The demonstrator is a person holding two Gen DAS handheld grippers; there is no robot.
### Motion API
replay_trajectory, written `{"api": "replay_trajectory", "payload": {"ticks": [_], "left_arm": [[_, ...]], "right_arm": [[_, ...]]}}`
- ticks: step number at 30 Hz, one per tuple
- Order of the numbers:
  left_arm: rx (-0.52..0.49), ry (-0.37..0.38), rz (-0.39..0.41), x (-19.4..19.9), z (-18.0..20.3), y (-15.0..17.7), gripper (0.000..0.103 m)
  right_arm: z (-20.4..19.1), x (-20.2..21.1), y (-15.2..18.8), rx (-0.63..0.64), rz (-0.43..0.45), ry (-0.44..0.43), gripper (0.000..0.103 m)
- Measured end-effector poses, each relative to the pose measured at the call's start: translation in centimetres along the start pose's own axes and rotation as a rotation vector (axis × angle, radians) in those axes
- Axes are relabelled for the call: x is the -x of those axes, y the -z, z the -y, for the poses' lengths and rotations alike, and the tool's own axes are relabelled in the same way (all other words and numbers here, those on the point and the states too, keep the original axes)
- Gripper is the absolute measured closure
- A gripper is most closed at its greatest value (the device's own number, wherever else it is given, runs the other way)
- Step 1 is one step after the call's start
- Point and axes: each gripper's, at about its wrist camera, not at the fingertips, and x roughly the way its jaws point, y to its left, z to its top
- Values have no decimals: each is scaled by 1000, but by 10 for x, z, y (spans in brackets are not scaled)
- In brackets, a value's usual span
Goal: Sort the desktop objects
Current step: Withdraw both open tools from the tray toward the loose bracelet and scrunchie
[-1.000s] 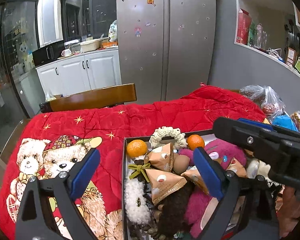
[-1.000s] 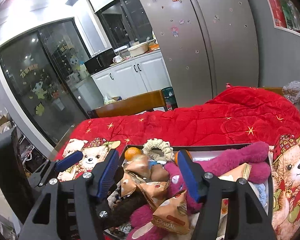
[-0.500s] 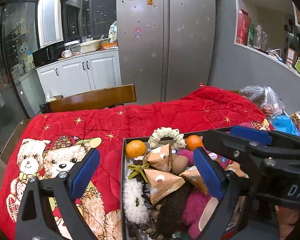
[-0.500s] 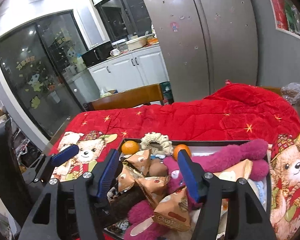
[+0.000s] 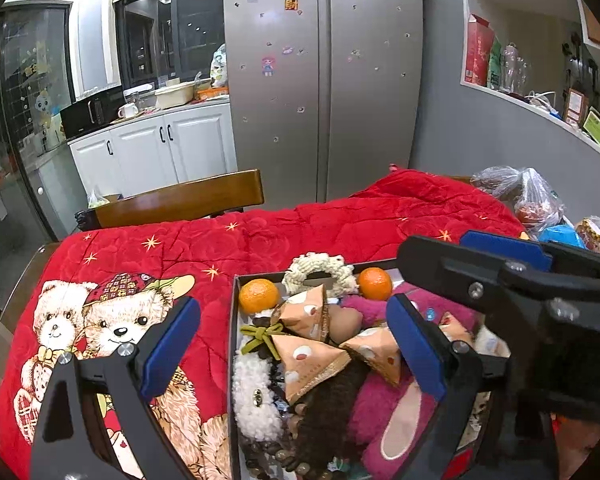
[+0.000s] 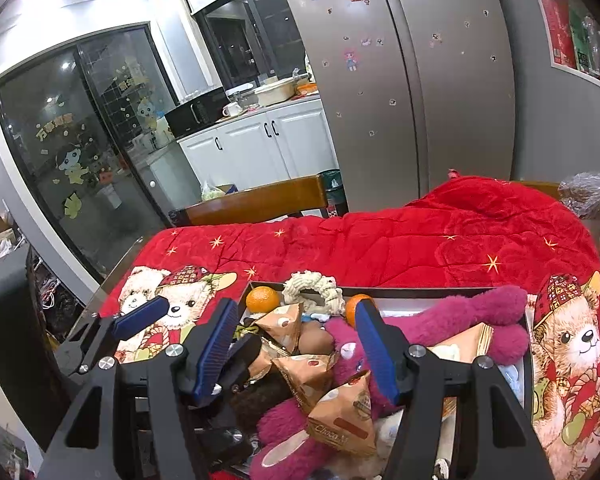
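A dark shallow box (image 5: 233, 320) (image 6: 428, 290) on a red bear-print blanket holds two oranges (image 5: 259, 295) (image 6: 263, 298), a cream rope ring (image 5: 319, 270) (image 6: 312, 286), several tan triangular snack packs (image 5: 306, 360) (image 6: 342, 416), a magenta plush toy (image 6: 460, 320) (image 5: 380, 408) and a white fluffy toy (image 5: 256, 392). My left gripper (image 5: 296, 352) is open above the box's left half. My right gripper (image 6: 296, 346) is open above the box, over the snack packs. It also crosses the left wrist view (image 5: 500, 280).
A wooden chair back (image 5: 180, 200) (image 6: 256, 202) stands behind the table. Plastic bags (image 5: 528, 196) sit at the table's far right. The red blanket (image 5: 340, 224) (image 6: 420, 236) stretches behind the box. A fridge and white cabinets stand beyond.
My right gripper has moved left and forward over the box and now covers more of the left wrist view. My left gripper has stayed almost still.
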Motion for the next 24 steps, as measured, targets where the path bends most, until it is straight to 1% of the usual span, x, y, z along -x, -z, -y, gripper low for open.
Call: {"api": "replay_trajectory", "payload": {"ticks": [6, 8, 10, 12, 13, 15, 17, 21, 24], "left_arm": [[13, 50, 17, 19, 7, -5, 8], [15, 67, 29, 31, 11, -7, 8], [13, 101, 50, 46, 14, -9, 8], [2, 133, 74, 64, 19, -11, 8], [-1, 138, 86, 72, 21, -11, 8], [-12, 143, 105, 91, 26, -11, 8], [-9, 157, 116, 106, 28, -11, 8], [-7, 221, 137, 136, 33, -4, 6], [-17, 234, 155, 152, 39, 7, 5]], "right_arm": [[-15, 25, -2, 40, 38, 0, 40], [-22, 40, 0, 74, 66, 41, 40], [-27, 60, 4, 115, 106, 91, 40], [-25, 82, 9, 109, 143, 134, 38], [-23, 91, 11, 105, 151, 143, 33], [-19, 120, 16, 102, 188, 176, 29], [-14, 150, 23, 101, 230, 227, 28], [-10, 197, 38, 87, 264, 322, 22], [-9, 228, 58, 91, 300, 412, 22]]}}
